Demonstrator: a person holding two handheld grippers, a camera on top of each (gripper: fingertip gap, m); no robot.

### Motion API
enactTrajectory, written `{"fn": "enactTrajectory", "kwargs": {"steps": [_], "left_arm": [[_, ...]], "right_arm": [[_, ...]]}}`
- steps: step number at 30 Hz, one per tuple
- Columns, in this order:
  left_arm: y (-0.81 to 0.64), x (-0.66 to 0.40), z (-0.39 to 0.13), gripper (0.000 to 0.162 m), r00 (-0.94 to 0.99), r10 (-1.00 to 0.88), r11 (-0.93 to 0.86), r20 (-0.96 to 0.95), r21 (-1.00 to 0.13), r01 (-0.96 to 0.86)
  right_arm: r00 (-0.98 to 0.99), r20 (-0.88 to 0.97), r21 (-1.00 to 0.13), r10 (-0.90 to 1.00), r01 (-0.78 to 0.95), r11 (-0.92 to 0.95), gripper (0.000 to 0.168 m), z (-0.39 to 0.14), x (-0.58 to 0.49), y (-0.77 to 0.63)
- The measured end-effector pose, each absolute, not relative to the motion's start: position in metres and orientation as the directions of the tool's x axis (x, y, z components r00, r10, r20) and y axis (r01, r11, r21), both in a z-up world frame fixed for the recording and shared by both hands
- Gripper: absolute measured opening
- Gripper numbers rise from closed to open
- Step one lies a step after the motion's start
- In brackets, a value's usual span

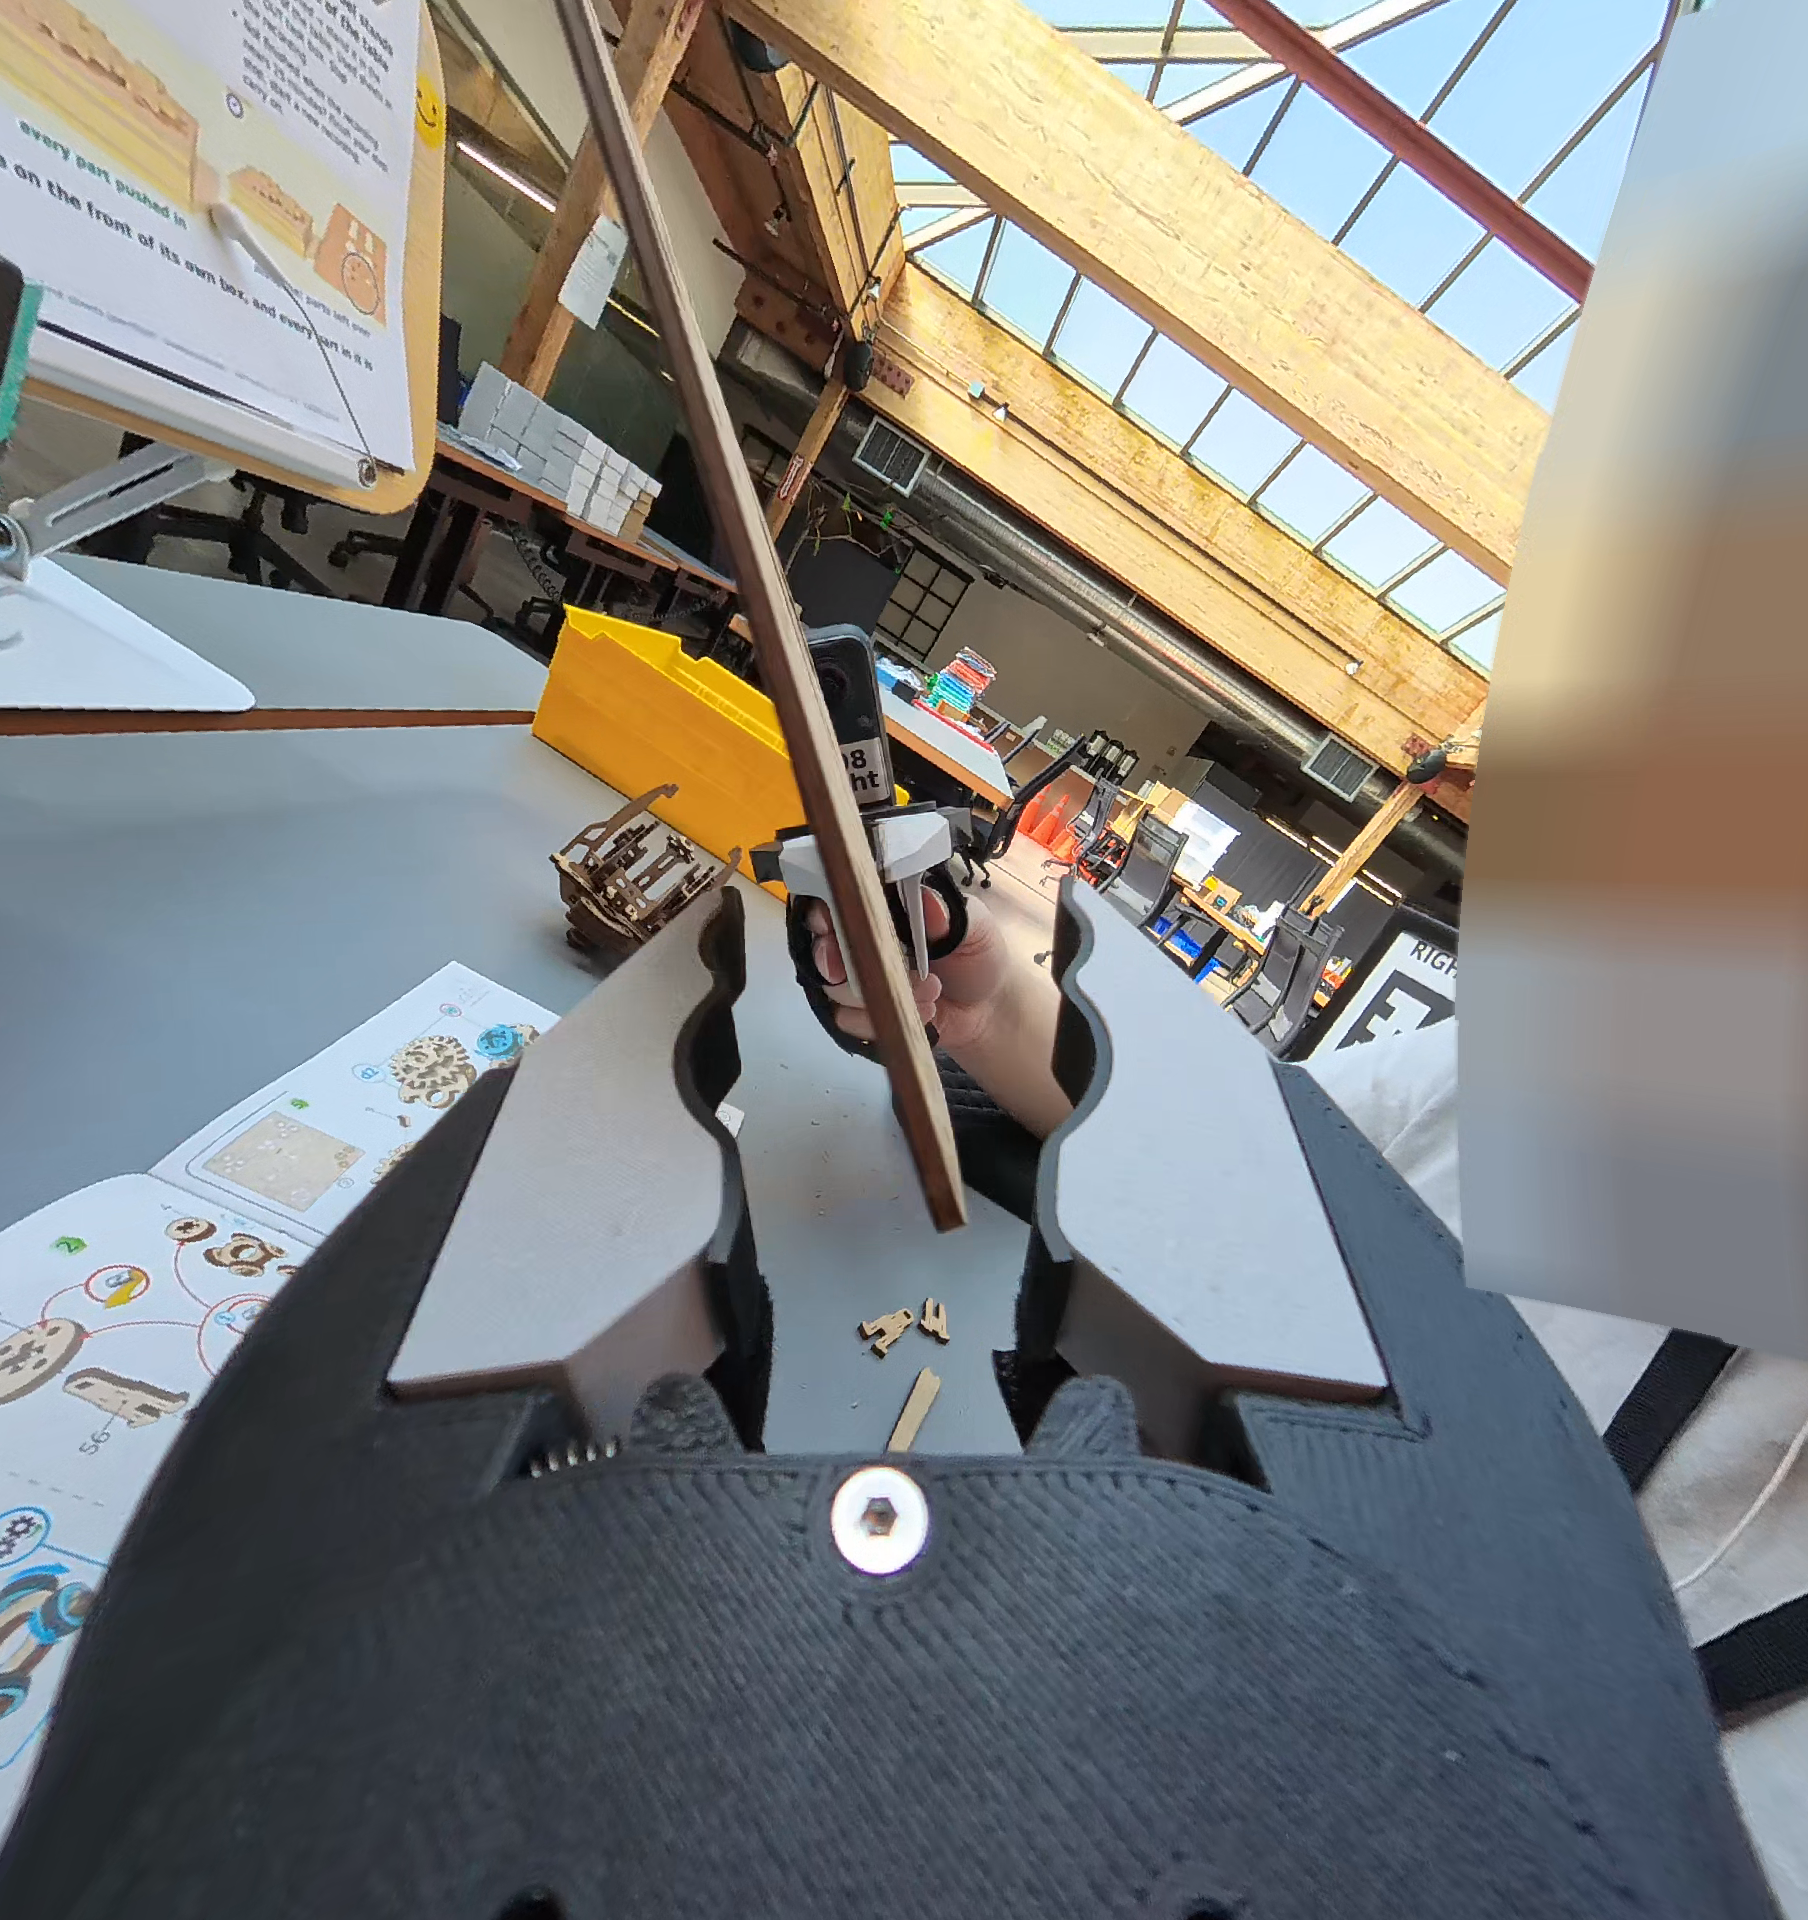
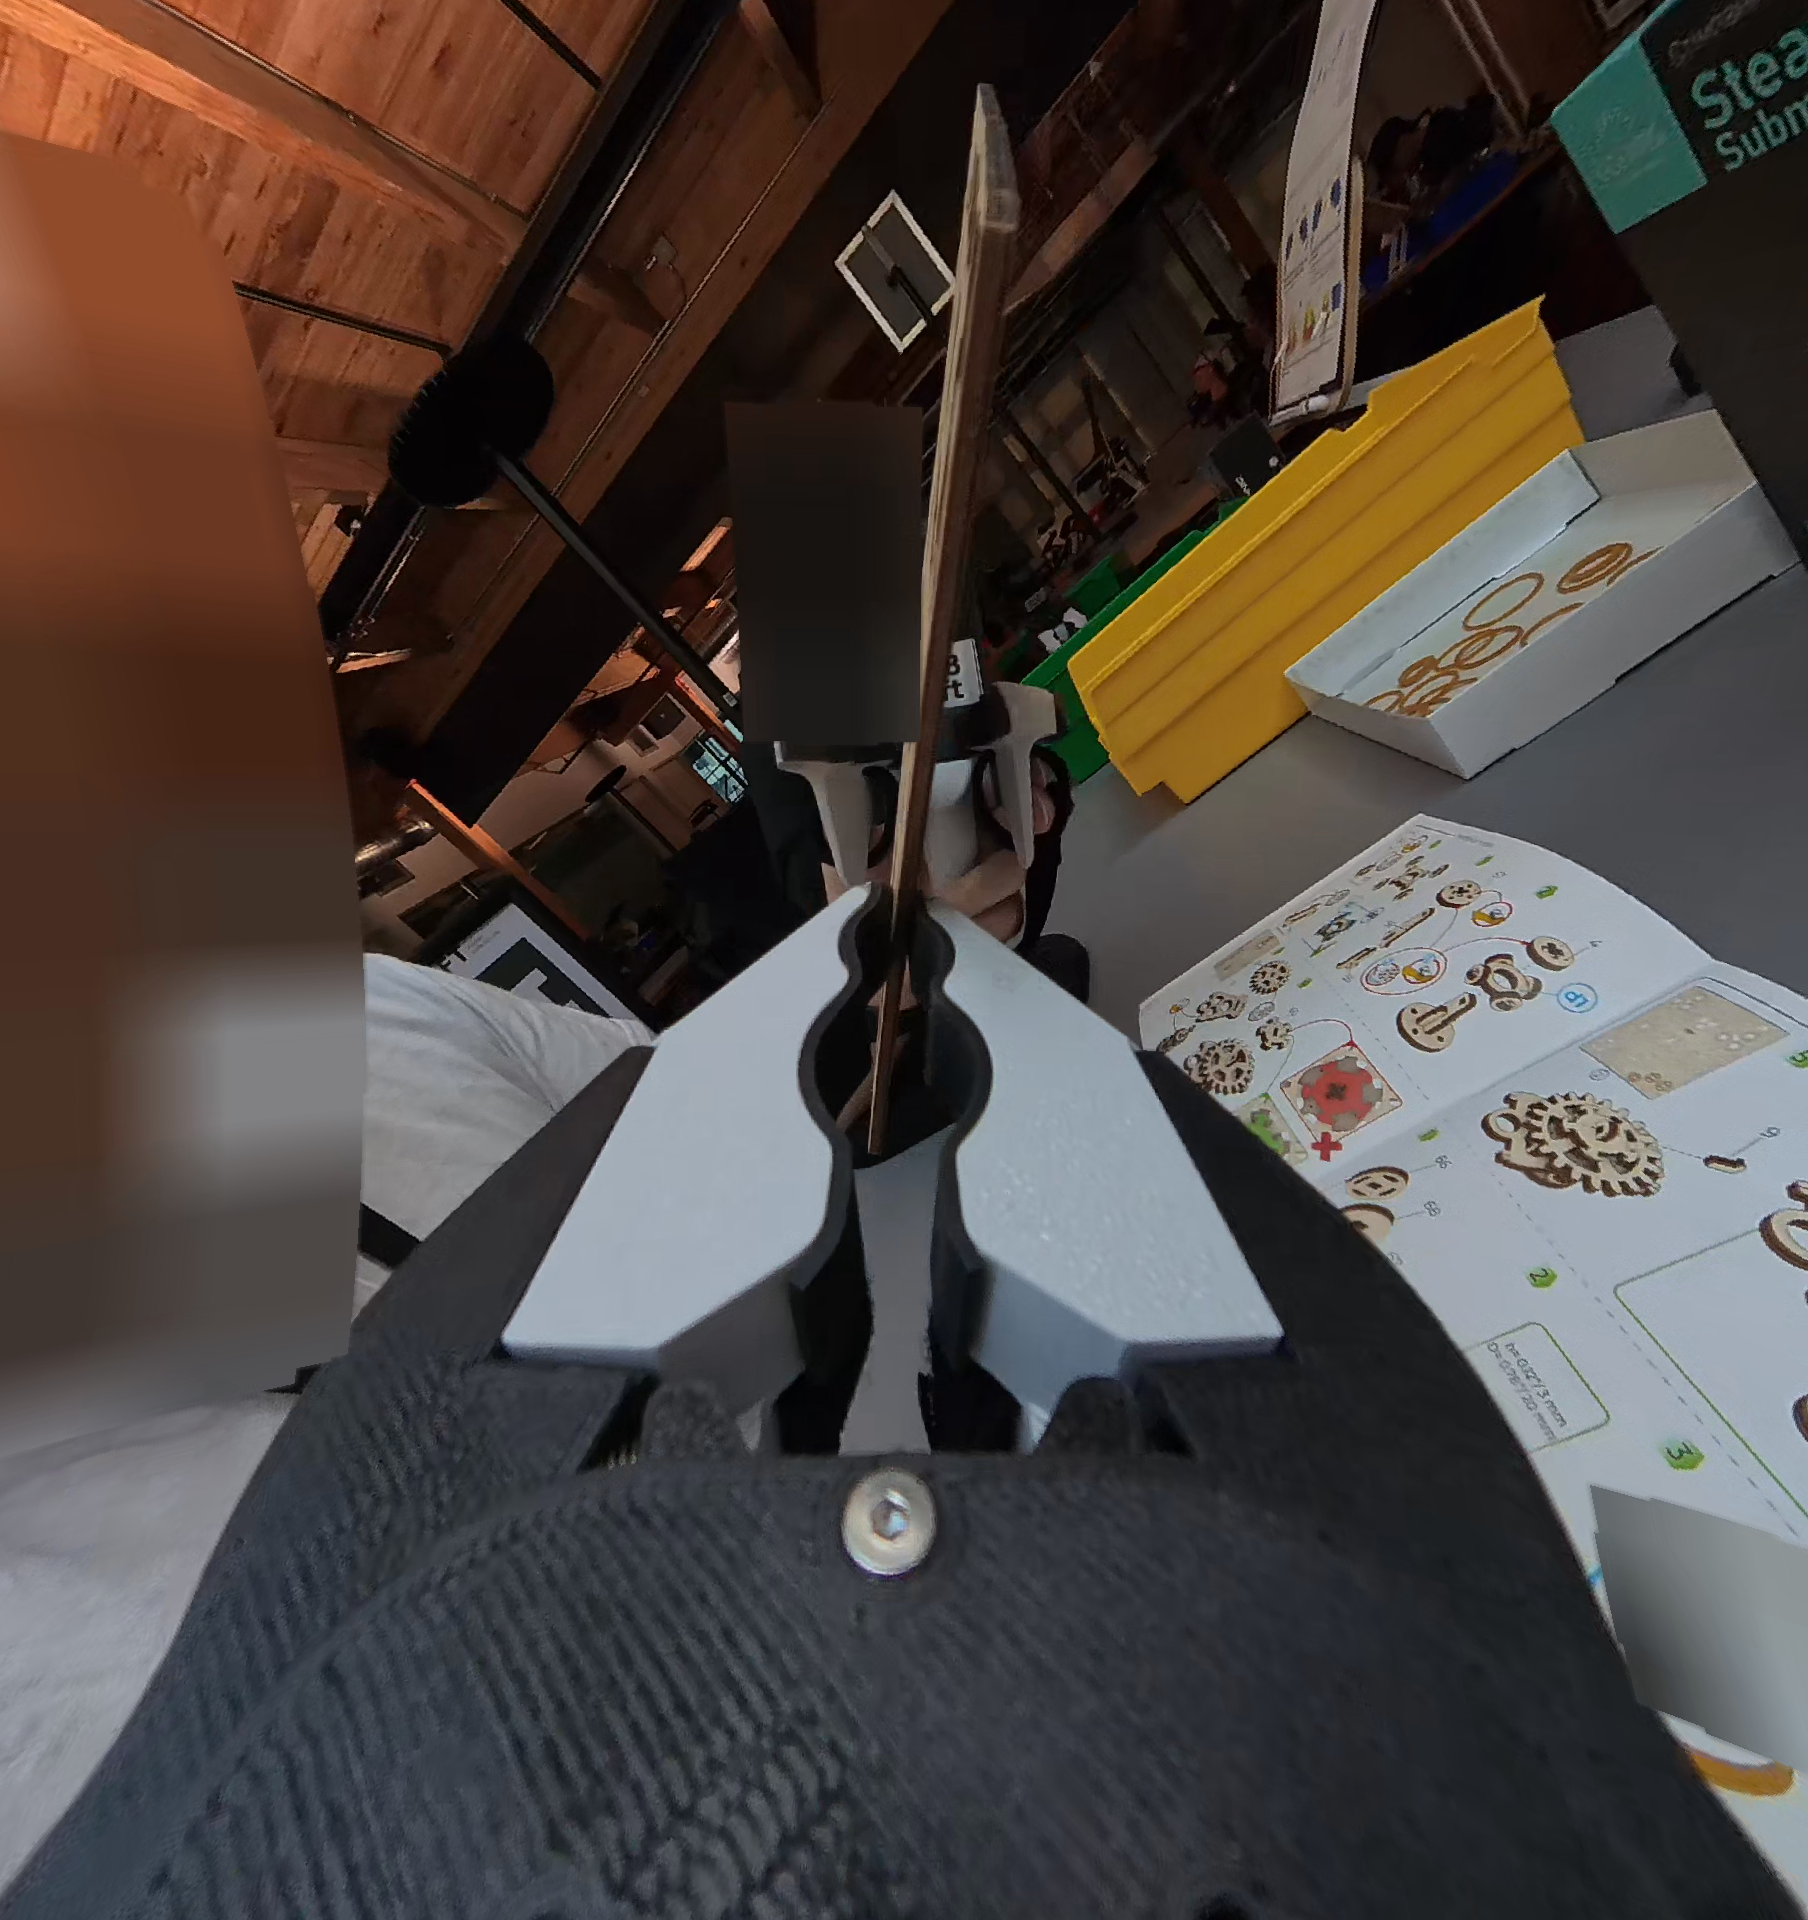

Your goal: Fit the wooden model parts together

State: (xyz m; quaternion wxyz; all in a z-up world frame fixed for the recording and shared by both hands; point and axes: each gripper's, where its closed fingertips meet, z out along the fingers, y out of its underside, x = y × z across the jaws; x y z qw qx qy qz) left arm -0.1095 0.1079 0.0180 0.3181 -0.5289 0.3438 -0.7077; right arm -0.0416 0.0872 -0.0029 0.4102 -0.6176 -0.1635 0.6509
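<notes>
A thin wooden sheet (image 2: 947, 520), seen edge-on, stands tilted upward. My right gripper (image 2: 905, 920) is shut on its lower end. In the left wrist view the same sheet (image 1: 765, 623) crosses the frame, its bottom corner between the fingers of my left gripper (image 1: 900, 904), which is open and touches nothing. The right gripper (image 1: 910, 852) shows behind the sheet, held by a hand. A partly built wooden model (image 1: 630, 883) sits on the grey table (image 1: 204, 883) beyond my left finger. Small loose wooden pieces (image 1: 900, 1330) lie on the table between the left fingers.
An open instruction booklet (image 1: 152, 1299) lies at the left, and shows in the right wrist view (image 2: 1502, 1091). A yellow bin (image 2: 1326, 561), a white tray of wooden rings (image 2: 1544, 623) and a black box (image 2: 1762, 260) stand at the back. A person sits close. Tip to tip, the grippers are about 8 cm apart.
</notes>
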Motion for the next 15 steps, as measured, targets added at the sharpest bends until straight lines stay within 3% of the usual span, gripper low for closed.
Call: {"fn": "enactTrajectory", "kwargs": {"steps": [3, 6, 9, 10, 15], "left_arm": [[0.109, -0.123, 0.031, 0.057, -0.316, -0.757, -0.627, 0.572, -0.772, 0.105], [0.106, -0.124, 0.018, 0.045, -0.341, -0.668, -0.698, 0.662, -0.716, -0.022], [0.090, -0.114, -0.009, 0.020, -0.305, -0.645, -0.675, 0.701, -0.709, -0.204], [0.087, -0.112, -0.012, 0.006, -0.300, -0.655, -0.661, 0.693, -0.719, -0.216], [0.094, -0.109, -0.004, 0.000, -0.283, -0.695, -0.659, 0.661, -0.743, -0.118]], "right_arm": [[0.069, -0.736, -0.667, 0.673, -0.238, -0.706, 0.000, -0.011, -0.036, 0.082], [0.058, -0.764, -0.643, 0.642, -0.141, -0.753, 0.000, -0.022, -0.036, 0.073], [0.087, -0.749, -0.662, 0.657, -0.053, -0.748, 0.001, -0.030, -0.041, 0.066], [0.073, -0.737, -0.675, 0.672, -0.061, -0.735, 0.001, -0.026, -0.042, 0.065], [0.043, -0.681, -0.712, 0.731, -0.271, -0.648, 0.016, 0.009, -0.027, 0.080]]}}
